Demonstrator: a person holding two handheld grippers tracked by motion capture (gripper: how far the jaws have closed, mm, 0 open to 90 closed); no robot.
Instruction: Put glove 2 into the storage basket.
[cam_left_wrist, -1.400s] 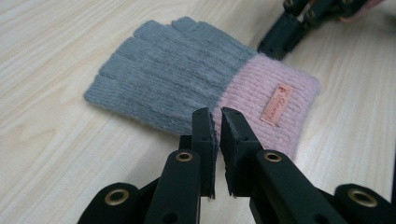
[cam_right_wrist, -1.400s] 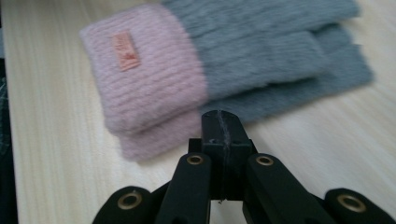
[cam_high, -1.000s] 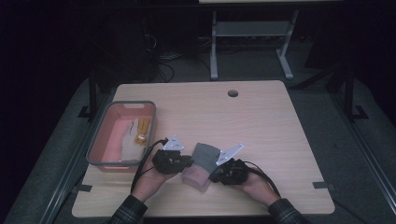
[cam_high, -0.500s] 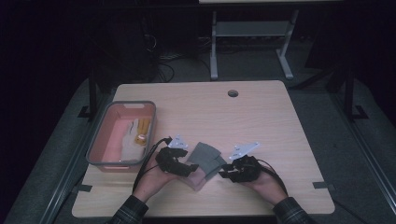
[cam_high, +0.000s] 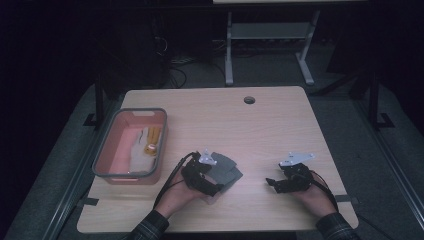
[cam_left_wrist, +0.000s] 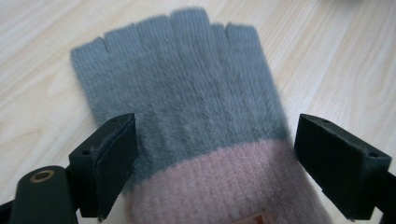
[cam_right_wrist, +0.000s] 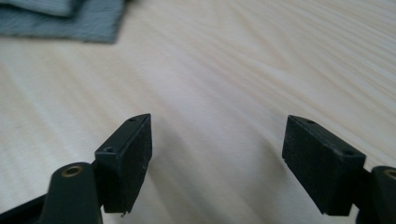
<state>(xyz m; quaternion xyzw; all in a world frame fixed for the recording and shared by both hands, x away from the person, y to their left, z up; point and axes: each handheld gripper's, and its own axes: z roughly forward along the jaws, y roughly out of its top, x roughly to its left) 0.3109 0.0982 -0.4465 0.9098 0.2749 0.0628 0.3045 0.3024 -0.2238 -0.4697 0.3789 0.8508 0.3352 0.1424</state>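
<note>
The left hand-held gripper (cam_left_wrist: 215, 154) has just spread its jaws, which now flank a grey knitted fingerless glove with a pink cuff (cam_left_wrist: 187, 102) lying flat at lower centre of the pale wooden tabletop (cam_high: 280, 125). The right hand-held gripper (cam_right_wrist: 217, 163), its jaws also just opened and empty, hovers low at lower right. At left, a pink plastic tray with a grey rim (cam_high: 107, 145) holds a white glove (cam_high: 134, 147) and an orange item (cam_high: 151, 145).

No readable text, label or number on anything

Both grippers let go of grey glove (cam_high: 226, 169); left gripper (cam_left_wrist: 217, 154) jaws just opened, glove cuff lay between pads, unpressed; right gripper (cam_high: 270, 182) jaws just opened, nothing between them, slid right, well apart from glove.
</note>
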